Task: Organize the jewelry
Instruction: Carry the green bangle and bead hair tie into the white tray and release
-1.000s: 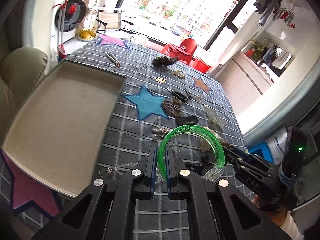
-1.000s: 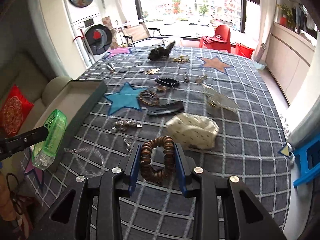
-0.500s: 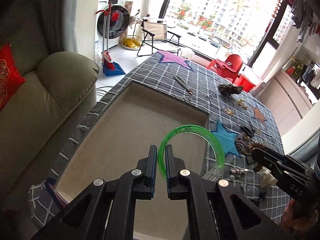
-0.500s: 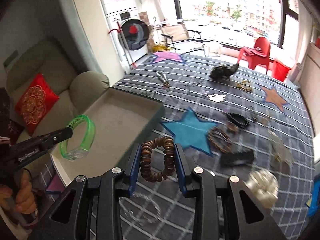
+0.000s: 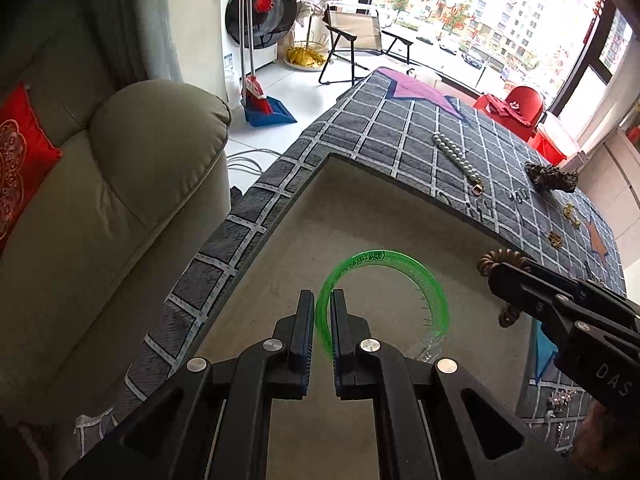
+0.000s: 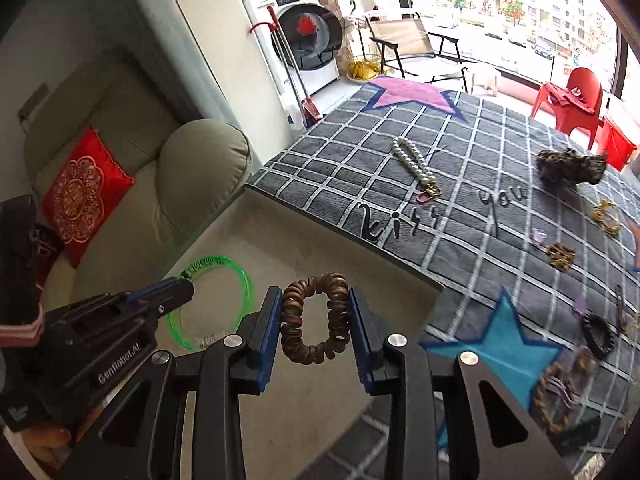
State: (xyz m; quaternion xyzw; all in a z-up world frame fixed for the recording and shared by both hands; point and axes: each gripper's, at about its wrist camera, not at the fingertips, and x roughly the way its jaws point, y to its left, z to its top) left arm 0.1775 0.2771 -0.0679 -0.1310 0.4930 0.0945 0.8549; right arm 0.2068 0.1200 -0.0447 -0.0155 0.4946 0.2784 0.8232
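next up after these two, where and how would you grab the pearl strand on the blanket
The pearl strand lies flat, doubled into a narrow band with a metal clasp at its near end. Come straight down from above and close the claw across both rows near the middle, where the beads give the most bulk. The clasp end looks too small and loose.

I have both grippers over the tray (image 6: 256,216), which sits at the near left corner of the surface (image 6: 472,168). My left gripper (image 5: 321,300) holds the bangle (image 5: 424,284) above the tray floor; my right gripper (image 6: 314,312), to its right, pinches the coil band (image 6: 314,320) between its fingers (image 6: 268,320). Past the tray's far wall lies the pearl strand (image 6: 412,164), and the fuzzy clip (image 6: 572,166) sits further right. More small pieces are scattered along the right side of the surface. The sofa (image 5: 120,184) stands left of the tray, with the cushion (image 6: 82,196) on it.
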